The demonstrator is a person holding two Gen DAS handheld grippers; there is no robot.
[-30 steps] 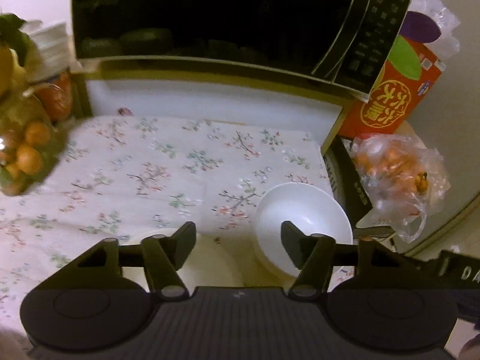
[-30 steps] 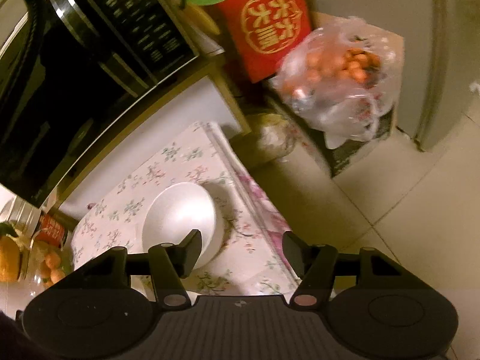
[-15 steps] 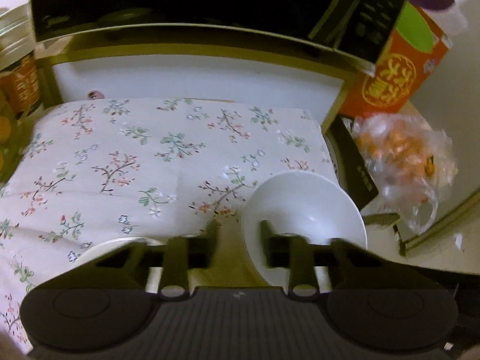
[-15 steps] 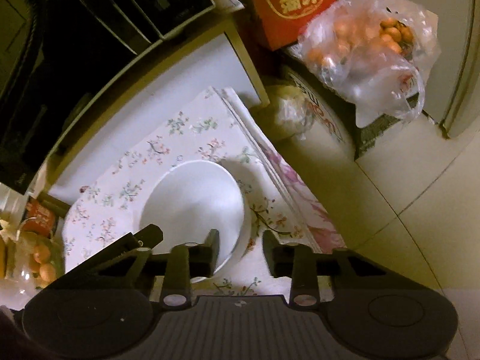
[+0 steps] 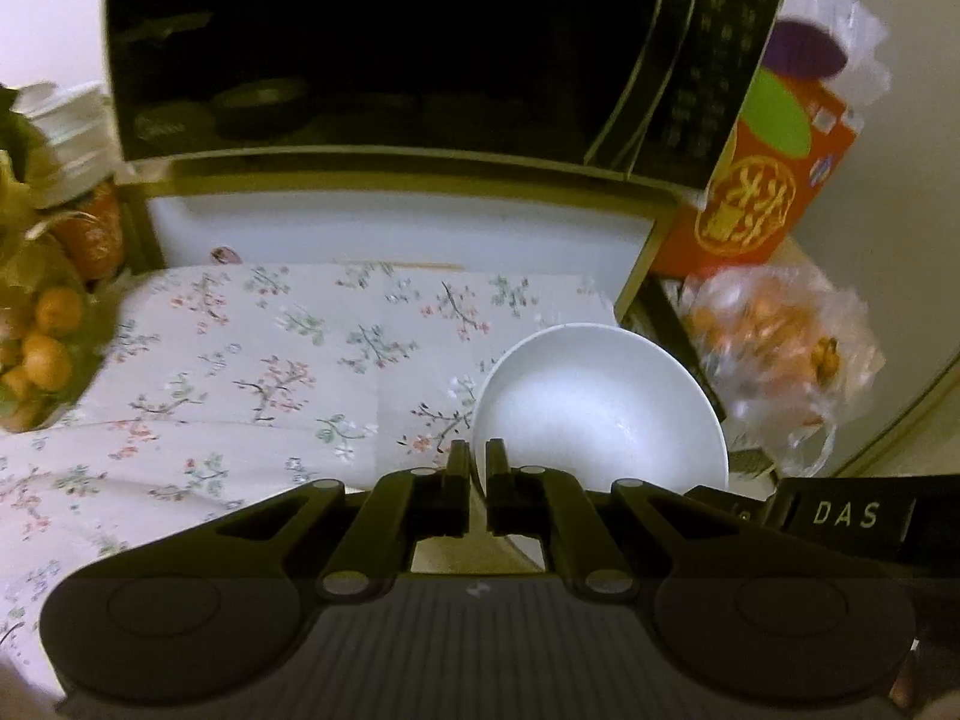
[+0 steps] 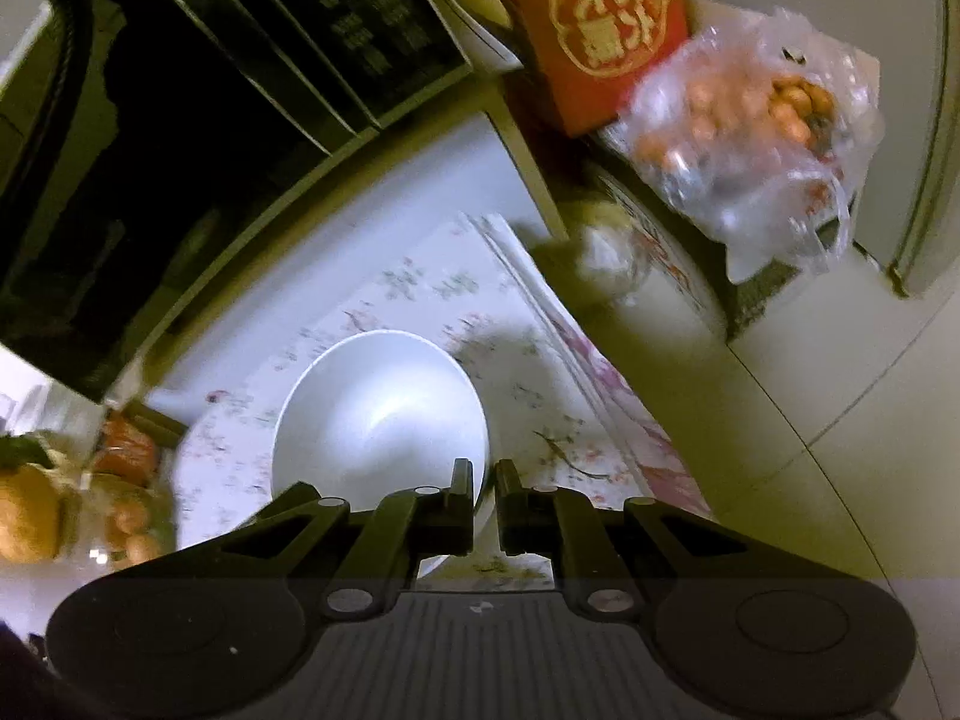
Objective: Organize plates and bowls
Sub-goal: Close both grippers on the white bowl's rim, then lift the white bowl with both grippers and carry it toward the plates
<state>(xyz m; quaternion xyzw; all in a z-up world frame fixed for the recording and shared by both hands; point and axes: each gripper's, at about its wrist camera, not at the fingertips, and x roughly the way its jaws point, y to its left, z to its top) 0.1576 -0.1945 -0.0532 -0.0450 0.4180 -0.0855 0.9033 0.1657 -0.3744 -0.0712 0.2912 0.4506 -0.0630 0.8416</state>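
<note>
A white bowl (image 5: 600,402) is held above the flowered tablecloth (image 5: 270,360) near its right edge. My left gripper (image 5: 478,456) is shut on the bowl's near left rim. The same bowl (image 6: 378,414) shows in the right wrist view, where my right gripper (image 6: 483,474) is shut on its right rim. The right gripper's body, marked DAS (image 5: 846,516), shows low at the right of the left wrist view. The plate seen earlier is hidden behind the left gripper.
A black microwave (image 5: 390,48) stands on a shelf over the back of the table. A red box (image 5: 762,192) and a bag of oranges (image 5: 780,336) are at the right, off the table. A fruit basket (image 5: 36,330) is at the left.
Both grippers went from open to shut, each closing on the white bowl's rim. The bowl now sits higher and a little farther from the front edge, lifted off the cloth.
</note>
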